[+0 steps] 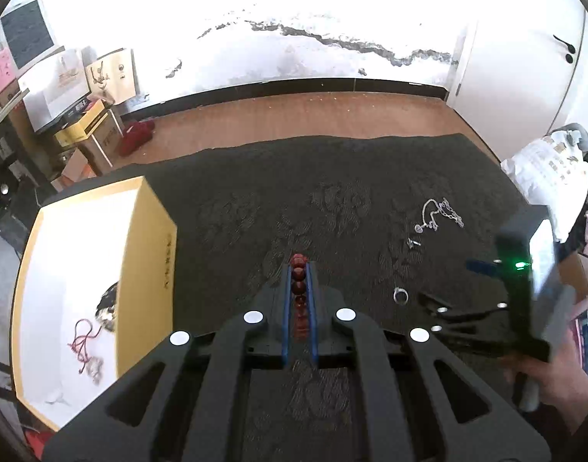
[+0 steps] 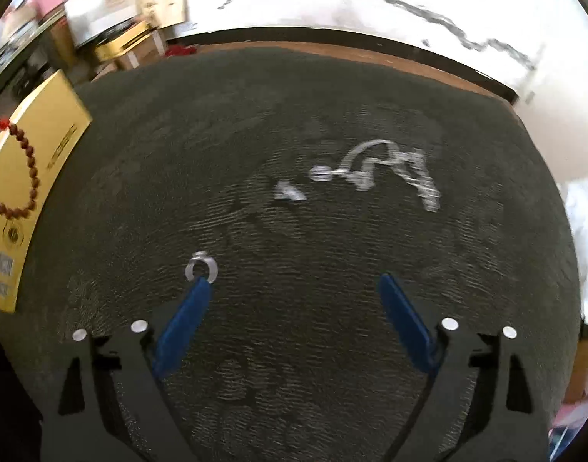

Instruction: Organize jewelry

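Observation:
My left gripper [image 1: 298, 269] is shut on a string of dark red beads [image 1: 298, 283], pinched between its blue pads above the dark patterned cloth [image 1: 278, 192]. In the right wrist view the same red bead bracelet [image 2: 26, 177] hangs in a loop at the far left, in front of the yellow box [image 2: 51, 131]. My right gripper [image 2: 294, 285] stands open low over the cloth, with nothing between its pads. Its left fingertip [image 2: 197, 292] lies just below a silver ring [image 2: 201, 268]. A silver chain necklace [image 2: 394, 169] and a small silver piece [image 2: 290, 192] lie farther off.
The open yellow box [image 1: 151, 269] with a white lining stands left of my left gripper and holds a red cord and other pieces. Cardboard boxes [image 1: 90, 131] pile up at the back left on the wooden floor. A white bag [image 1: 548, 169] sits at the right.

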`<state>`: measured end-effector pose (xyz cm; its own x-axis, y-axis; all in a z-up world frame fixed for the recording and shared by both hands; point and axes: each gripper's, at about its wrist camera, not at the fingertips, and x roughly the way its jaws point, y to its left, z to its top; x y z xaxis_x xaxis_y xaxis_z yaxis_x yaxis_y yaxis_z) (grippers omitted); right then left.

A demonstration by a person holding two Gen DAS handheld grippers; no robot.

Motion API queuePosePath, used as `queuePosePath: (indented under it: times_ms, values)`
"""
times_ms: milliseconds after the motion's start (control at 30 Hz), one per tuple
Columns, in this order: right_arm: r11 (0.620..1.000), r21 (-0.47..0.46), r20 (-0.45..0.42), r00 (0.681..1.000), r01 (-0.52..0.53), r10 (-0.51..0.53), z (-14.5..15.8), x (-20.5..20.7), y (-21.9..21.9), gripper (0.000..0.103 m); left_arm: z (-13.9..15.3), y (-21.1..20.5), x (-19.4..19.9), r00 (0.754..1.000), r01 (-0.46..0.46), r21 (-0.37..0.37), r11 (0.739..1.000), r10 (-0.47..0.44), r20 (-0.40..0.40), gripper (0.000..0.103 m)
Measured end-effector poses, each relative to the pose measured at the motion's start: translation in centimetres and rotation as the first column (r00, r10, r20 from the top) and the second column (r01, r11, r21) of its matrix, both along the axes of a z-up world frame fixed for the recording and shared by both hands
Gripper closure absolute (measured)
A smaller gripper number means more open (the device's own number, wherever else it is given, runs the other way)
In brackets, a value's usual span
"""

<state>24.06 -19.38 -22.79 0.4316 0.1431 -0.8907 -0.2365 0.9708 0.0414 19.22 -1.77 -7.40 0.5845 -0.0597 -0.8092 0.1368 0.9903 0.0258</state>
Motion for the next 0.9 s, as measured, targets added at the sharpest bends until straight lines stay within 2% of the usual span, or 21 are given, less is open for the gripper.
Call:
queuePosePath:
  times_ms: [233,333,433,500,533,567,600,667,900]
  values:
    - [0.997,0.001,-0.006,0.997,-0.072,0.072,-1.2,-0.7,3.6,0.017,0.8,1.9,-1.0,1.000,-0.007,-0.022,1.000,0.007,-0.001,0.096]
    - [0.996,-0.043,0.004,0.997,-0.081,0.081,-1.8,-0.9,4.9,0.021,1.0,2.6,-1.1,1.000,-0.013,-0.034,0.999,0.012,-0.006,0.096]
    - [0.998,-0.029,0.001,0.998,-0.059,0.059,-1.7,-0.5,5.1,0.027,1.2,3.4,-1.2,1.000,-0.025,-0.032,0.999,0.024,-0.007,0.096]
    - [0.998,-0.022,0.009,0.998,-0.065,0.065,-1.5,-0.6,5.4,0.046,1.2,4.1,-1.3,0.999,-0.036,-0.032,0.999,0.036,-0.011,0.096]
    - [0.998,-0.020,0.012,0.998,-0.067,0.067,-1.4,-0.6,5.5,0.049,1.2,4.3,-1.3,0.999,-0.040,-0.033,0.999,0.040,-0.012,0.096]
    - [0.997,-0.018,0.013,0.997,-0.071,0.072,-1.2,-0.8,5.3,0.059,1.2,4.6,-1.4,0.999,-0.046,-0.034,0.998,0.045,-0.013,0.096]
    - [0.997,-0.016,0.014,0.997,-0.078,0.078,-1.1,-0.9,5.5,0.073,1.2,4.9,-1.5,0.999,-0.048,-0.035,0.998,0.048,-0.014,0.096]
    - [0.996,-0.007,0.012,0.996,-0.092,0.092,-1.0,-1.1,6.0,0.085,1.1,5.2,-1.6,0.998,-0.053,-0.037,0.998,0.053,-0.017,0.096]
    - [0.997,0.002,-0.002,0.997,-0.076,0.076,-0.7,-1.1,6.4,0.089,1.5,6.8,-2.1,0.996,-0.086,-0.037,0.996,0.086,-0.020,0.096]
